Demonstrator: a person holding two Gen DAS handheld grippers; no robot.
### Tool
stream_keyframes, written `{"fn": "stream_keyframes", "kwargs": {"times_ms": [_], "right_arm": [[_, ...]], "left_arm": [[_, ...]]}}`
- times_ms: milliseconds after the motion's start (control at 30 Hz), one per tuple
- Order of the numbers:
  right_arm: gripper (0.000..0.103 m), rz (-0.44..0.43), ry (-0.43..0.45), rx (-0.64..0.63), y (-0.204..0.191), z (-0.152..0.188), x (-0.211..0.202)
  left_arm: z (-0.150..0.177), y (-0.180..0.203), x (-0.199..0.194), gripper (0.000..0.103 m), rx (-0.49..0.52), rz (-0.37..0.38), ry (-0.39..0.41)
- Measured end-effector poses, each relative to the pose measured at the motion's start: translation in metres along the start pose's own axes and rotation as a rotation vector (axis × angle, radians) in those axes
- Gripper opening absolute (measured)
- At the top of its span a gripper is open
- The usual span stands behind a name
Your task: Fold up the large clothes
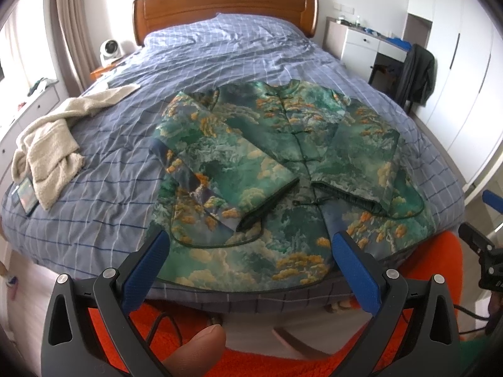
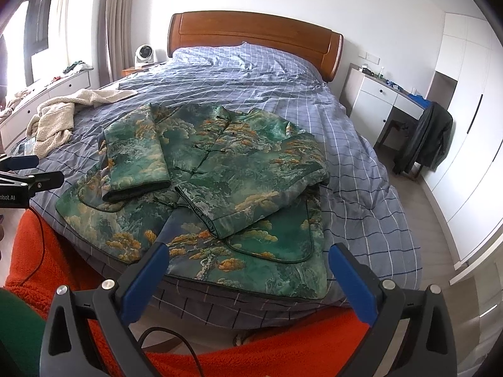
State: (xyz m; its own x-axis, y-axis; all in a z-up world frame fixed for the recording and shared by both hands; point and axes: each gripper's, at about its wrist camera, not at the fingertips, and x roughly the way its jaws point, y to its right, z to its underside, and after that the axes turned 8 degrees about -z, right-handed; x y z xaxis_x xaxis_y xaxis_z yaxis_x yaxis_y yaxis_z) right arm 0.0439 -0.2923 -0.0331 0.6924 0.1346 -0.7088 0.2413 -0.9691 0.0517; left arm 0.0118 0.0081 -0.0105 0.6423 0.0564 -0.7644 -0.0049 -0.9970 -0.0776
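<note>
1. I am holding my left gripper (image 1: pixel 248 279) above the near edge of the bed, jaws spread wide, gripping nothing.
2. I am holding my right gripper (image 2: pixel 248 282) likewise, jaws wide and empty.
3. The green cloud-patterned jacket (image 1: pixel 283 169) is lying face up on the blue checked bedsheet (image 1: pixel 220 56), both sleeves folded over its front.
4. A cream fleece garment (image 1: pixel 50 144) is lying far left.

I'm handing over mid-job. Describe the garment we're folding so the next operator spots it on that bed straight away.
Find the bed with the wooden headboard and blue checked cover. At its foot end, nearest both open tools, lies the jacket, front up, both sleeves folded across its chest. Its glossy green print with orange-yellow trees and dark knot buttons sets it apart from the plain cream fleece garment crumpled near the bed's window-side edge.
</note>
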Motion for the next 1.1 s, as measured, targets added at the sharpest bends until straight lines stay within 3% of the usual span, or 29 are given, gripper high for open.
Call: {"fn": "stream_keyframes", "kwargs": {"times_ms": [500, 733, 900, 1033, 1100], "right_arm": [[0.103, -0.004, 0.013, -0.008, -0.002, -0.004, 0.003], [0.103, -0.086, 0.044, -0.050, -0.002, -0.014, 0.012], [0.103, -0.125, 0.020, -0.216, -0.014, -0.034, 0.059], [0.103, -0.231, -0.097, -0.462, -0.039, -0.036, 0.141], [0.102, -0.200, -0.154, -0.534, -0.045, -0.032, 0.182]], "left_arm": [[0.002, -0.004, 0.003, 0.103, -0.008, -0.005, 0.002], [-0.001, -0.013, 0.008, 0.103, -0.026, -0.026, 0.011], [-0.001, -0.022, 0.004, 0.103, -0.037, -0.045, 0.048], [0.003, -0.030, 0.009, 0.103, -0.056, -0.060, 0.030], [0.006, -0.034, 0.007, 0.103, -0.068, -0.070, 0.031]]}}
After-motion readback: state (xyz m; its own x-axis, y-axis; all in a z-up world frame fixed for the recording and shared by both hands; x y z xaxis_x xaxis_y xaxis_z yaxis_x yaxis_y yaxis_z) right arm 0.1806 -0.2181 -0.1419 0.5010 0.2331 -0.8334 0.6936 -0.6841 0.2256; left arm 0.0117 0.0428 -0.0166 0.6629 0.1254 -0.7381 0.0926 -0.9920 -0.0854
